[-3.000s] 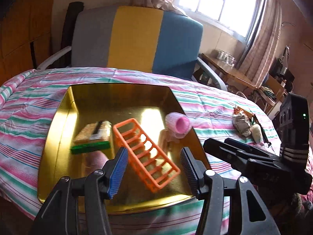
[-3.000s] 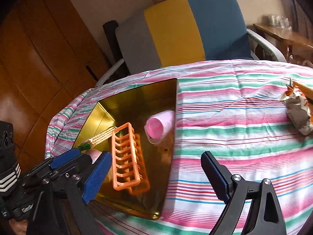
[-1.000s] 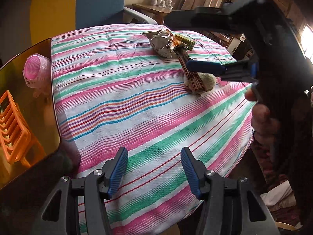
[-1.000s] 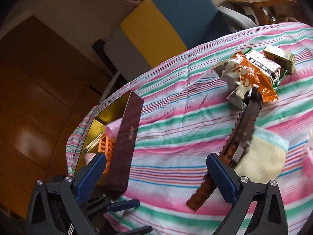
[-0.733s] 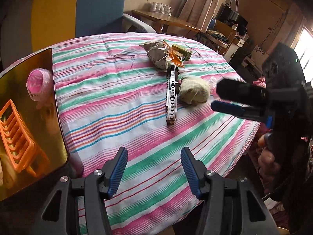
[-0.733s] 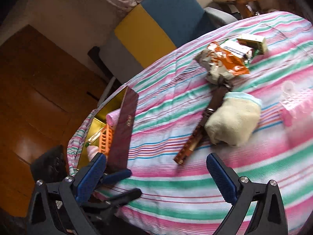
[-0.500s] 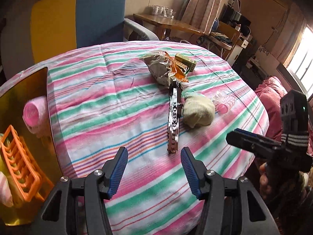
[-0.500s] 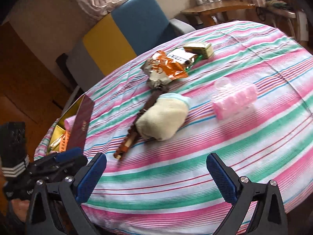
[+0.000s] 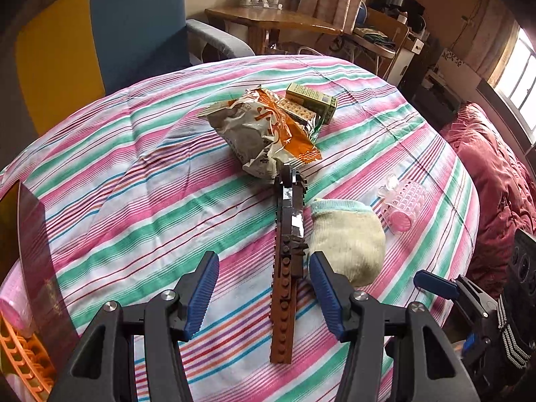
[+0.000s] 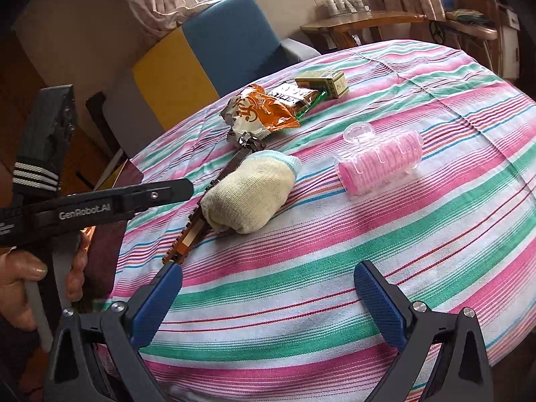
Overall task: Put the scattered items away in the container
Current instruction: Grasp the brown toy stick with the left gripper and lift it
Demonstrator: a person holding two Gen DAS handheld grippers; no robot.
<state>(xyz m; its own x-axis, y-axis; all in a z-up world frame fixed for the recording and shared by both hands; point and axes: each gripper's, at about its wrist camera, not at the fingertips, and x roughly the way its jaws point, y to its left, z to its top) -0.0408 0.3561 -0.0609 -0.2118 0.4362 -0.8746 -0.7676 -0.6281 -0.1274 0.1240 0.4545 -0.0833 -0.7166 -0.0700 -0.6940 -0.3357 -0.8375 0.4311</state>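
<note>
My left gripper point(image 9: 264, 296) has its blue-padded fingers point(image 9: 203, 290) spread apart and empty, hanging just above the striped tablecloth point(image 9: 140, 181) with the near end of the brown brick strip point(image 9: 284, 281) lying between them, untouched. From the right wrist view I see that tool side-on, pointing across the table, with the hand point(image 10: 23, 284) wrapped round its handle at the left edge. My right gripper point(image 10: 268, 305) is also wide open, holding nothing, poised over bare cloth near the table's edge. Beyond the left fingers, the brick strip runs away from me toward the orange-and-white snack bag point(image 9: 264, 134), its far end reaching the bag. A cream sock point(image 9: 348, 234) rests against the strip's right side. Further right sits a pink hair roller in a clear clip point(image 9: 402, 204), apart from the sock. Behind the snack bag lie a biscuit packet point(image 9: 298, 111) and a green carton point(image 9: 313, 100). The container point(image 9: 37, 251) shows at the far left, its dark wall facing me, with an orange rack point(image 9: 23, 365) inside.
</note>
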